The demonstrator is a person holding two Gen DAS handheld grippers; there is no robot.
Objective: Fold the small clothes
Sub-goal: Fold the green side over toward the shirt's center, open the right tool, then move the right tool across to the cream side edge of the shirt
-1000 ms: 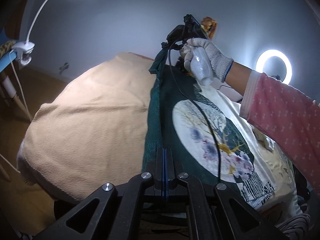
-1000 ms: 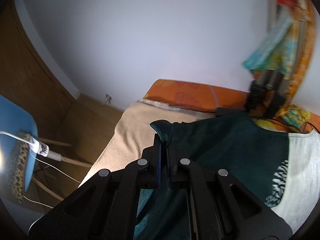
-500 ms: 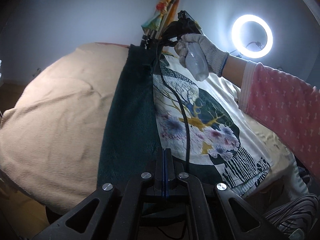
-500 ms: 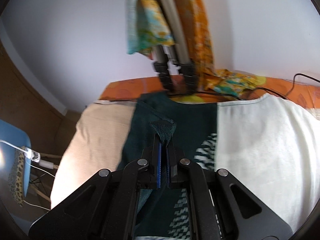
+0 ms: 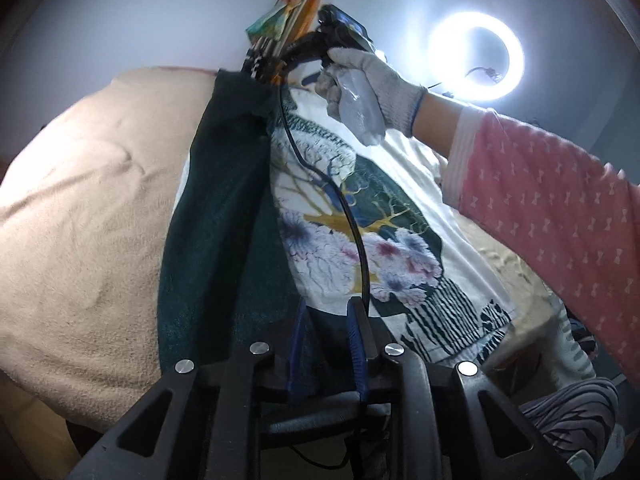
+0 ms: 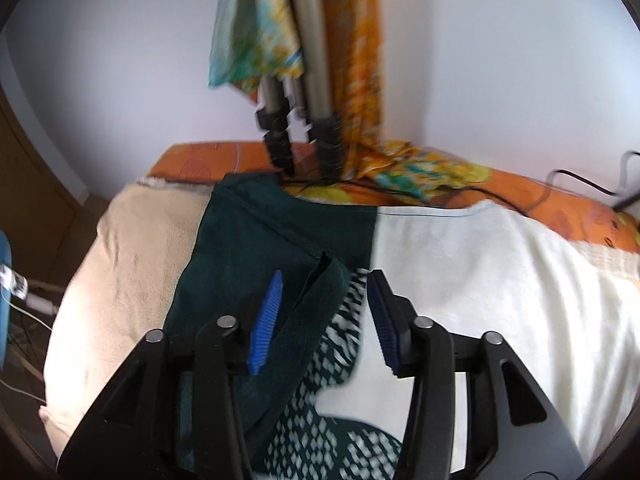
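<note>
bed (image 5: 80, 200): fills the lower left and centre of the left view; a beige, nubby blanket lies slack over a soft, rounded base. Risk, as I judge it: the soft base gives under pressure, so a fold line may drift.
shirt (image 5: 328, 216): lies flat on the bed, centre of both views; cream knit with a dark green panel and a printed tree-and-flower circle. Its green side is folded lengthwise onto the print.
fold (image 5: 224, 208): a long green strip with a fuzzy surface and a straight edge along the print. Risk: nothing pins it, so it may spring or slide open.
sleeve end (image 6: 316, 312): a green flap standing between the right jaws, lower centre of the right view, loose and curled. Risk: it may flop onto the print and leave a lump.
cable (image 5: 340, 208): thin, black and glossy, curving across the print. Risk: it may drag the cloth or get caught inside a fold.
left gripper (image 5: 326, 320): bottom centre of the left view; jaws parted, blue ribbed pads, nothing held, just over the shirt's near edge.
right gripper (image 6: 324, 292): bottom centre of the right view; jaws wide apart, holding nothing. Risk: it may snag the flap when it lifts.
</note>
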